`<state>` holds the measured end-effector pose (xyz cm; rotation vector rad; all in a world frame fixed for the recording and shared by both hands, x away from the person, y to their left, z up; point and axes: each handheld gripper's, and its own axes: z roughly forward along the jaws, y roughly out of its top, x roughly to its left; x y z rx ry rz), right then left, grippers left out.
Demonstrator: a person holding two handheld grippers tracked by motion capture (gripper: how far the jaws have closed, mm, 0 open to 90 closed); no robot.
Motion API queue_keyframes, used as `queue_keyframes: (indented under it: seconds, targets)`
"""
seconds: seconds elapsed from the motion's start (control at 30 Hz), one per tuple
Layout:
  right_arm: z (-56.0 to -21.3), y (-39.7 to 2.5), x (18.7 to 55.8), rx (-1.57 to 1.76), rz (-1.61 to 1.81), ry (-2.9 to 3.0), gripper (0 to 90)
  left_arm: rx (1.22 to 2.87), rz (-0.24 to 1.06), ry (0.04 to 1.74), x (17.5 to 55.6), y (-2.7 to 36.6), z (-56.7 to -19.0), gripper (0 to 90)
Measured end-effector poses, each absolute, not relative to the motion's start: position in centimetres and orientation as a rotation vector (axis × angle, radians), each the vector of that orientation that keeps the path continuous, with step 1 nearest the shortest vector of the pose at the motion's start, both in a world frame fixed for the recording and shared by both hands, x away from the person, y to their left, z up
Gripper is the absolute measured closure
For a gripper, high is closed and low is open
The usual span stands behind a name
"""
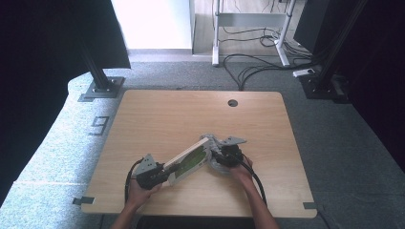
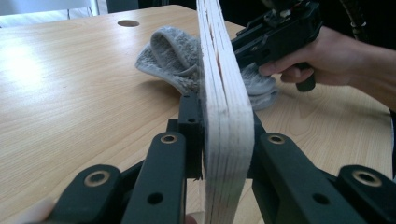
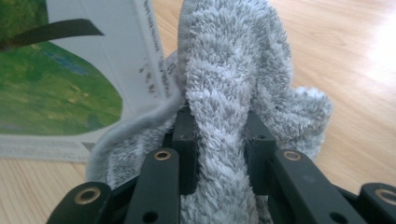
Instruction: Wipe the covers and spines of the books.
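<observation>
1. High view: the left gripper is clenching the near-left end of a wooden board, which is lying slantwise towards the far right on the table. The right gripper is pressing a grey cloth against the board's far end. Judging by this, one hand is steadying the board so the other can wipe it.

2. Left gripper view: the jaws are squeezing the board's pale layered edge from both sides, holding it on edge and raised off the table, probably so the cloth can reach its face. The grey cloth is bunching on the table just behind, and the other gripper, in a person's hand, is working at the board's right side.

3. Right gripper view: the jaws are grasping a thick fold of cloth, standing upright between them. The board's printed green-and-white face is lying to the left, touching the cloth.

4. Containers: none is standing on the table; nothing is holding anything else.
</observation>
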<state>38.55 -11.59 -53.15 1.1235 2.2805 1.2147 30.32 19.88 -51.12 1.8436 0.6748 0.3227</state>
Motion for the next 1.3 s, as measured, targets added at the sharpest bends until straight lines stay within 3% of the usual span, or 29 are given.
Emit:
queue_keyframes:
  seconds: [0.3,0.47,0.57,0.67,1.3]
  targets:
    - [-50.6,-18.6,38.5,1.324,1.129,1.979,67.7,1.844,0.312,0.668,30.4,19.9,-51.1,78.5]
    - [-51.0,-20.0,38.6,1.392,1.079,1.957,51.0,1.846,0.312,0.664,30.3,19.9,-51.1,78.5]
    - [-50.5,-19.9,38.5,1.410,1.108,1.918,39.6,1.847,0.313,0.661,30.3,19.8,-51.1,78.5]
    - [-49.5,-19.7,38.0,1.373,1.182,1.899,34.6,1.848,0.312,0.659,30.3,19.8,-51.1,78.5]
    - [-49.4,-13.3,37.4,1.020,1.588,2.226,30.4,1.855,0.310,0.643,30.3,19.8,-51.1,78.1]
